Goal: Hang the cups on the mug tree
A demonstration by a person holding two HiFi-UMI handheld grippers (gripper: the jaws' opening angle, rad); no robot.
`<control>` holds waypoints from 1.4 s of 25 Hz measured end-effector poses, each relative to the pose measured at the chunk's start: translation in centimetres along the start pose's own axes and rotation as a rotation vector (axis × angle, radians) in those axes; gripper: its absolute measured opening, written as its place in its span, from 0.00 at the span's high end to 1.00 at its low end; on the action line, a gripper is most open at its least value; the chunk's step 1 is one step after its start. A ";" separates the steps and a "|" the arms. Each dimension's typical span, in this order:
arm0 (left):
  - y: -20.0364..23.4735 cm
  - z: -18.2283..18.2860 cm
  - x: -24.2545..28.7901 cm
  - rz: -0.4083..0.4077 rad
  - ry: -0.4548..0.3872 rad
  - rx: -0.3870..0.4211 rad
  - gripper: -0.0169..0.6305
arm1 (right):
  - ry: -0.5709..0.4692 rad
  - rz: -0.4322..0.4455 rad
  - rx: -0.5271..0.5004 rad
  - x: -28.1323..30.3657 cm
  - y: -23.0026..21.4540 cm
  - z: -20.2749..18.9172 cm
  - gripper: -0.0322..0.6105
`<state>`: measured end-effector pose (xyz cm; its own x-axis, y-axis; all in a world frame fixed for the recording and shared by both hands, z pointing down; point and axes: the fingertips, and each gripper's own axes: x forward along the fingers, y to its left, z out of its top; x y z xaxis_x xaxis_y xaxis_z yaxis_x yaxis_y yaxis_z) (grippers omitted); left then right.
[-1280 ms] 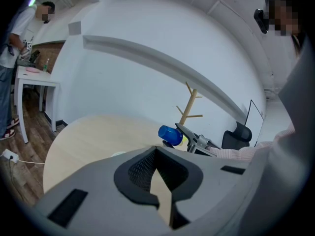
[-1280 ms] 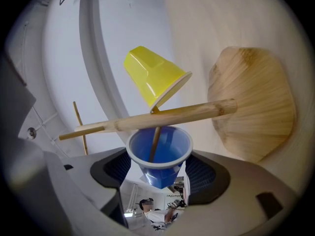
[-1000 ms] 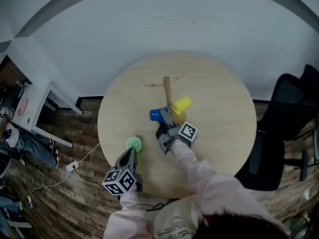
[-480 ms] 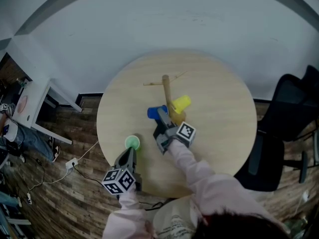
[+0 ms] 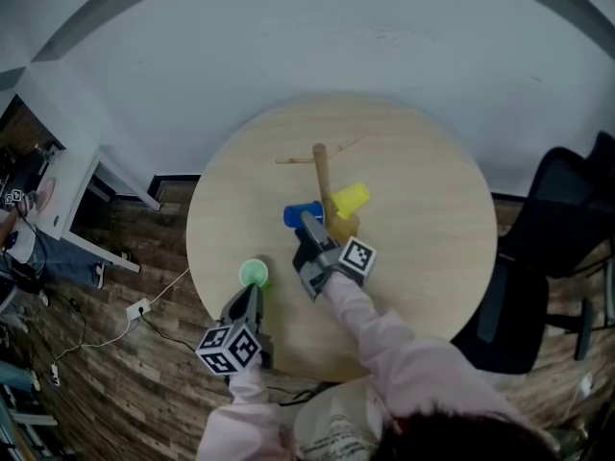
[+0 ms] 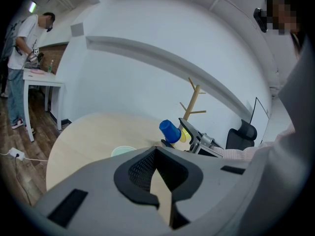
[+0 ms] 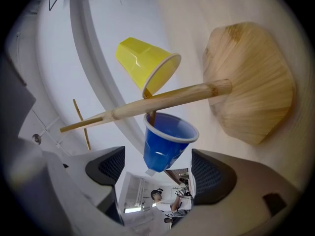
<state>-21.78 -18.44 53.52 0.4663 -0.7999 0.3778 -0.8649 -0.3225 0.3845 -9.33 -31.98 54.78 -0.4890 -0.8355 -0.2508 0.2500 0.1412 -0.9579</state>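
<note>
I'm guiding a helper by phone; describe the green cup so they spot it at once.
On the round wooden table, find the wooden mug tree. Toward the table's left front edge stands a green plastic cup, mouth up. The blue cup and yellow cup hang on the tree; only this one sits on the tabletop.

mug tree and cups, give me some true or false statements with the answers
1. The yellow cup hangs on the mug tree. True.
2. The green cup hangs on the mug tree as well. False: it stands on the table, just in front of the left gripper.
3. The right gripper is clamped on the blue cup. False: its jaws have just been opening and stand apart, with the blue cup between them untouched.
4. The blue cup hangs on a peg of the mug tree. True.
</note>
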 end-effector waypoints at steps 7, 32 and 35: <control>-0.5 -0.2 0.0 0.009 -0.002 0.000 0.97 | 0.091 -0.009 -0.011 -0.6 -0.4 -2.0 0.32; -1.8 -2.1 -2.4 0.075 -0.037 -0.015 0.97 | 0.473 0.064 -0.329 -4.9 4.2 -9.3 0.86; -1.7 -2.4 -2.6 0.072 -0.033 -0.016 0.97 | 0.514 -0.041 -0.452 -5.9 2.6 -9.4 0.91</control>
<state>-21.06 -14.63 53.87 0.3964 -0.8371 0.3769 -0.8927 -0.2557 0.3711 -13.63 -21.73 52.44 -0.8529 -0.5029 -0.1403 -0.0965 0.4160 -0.9043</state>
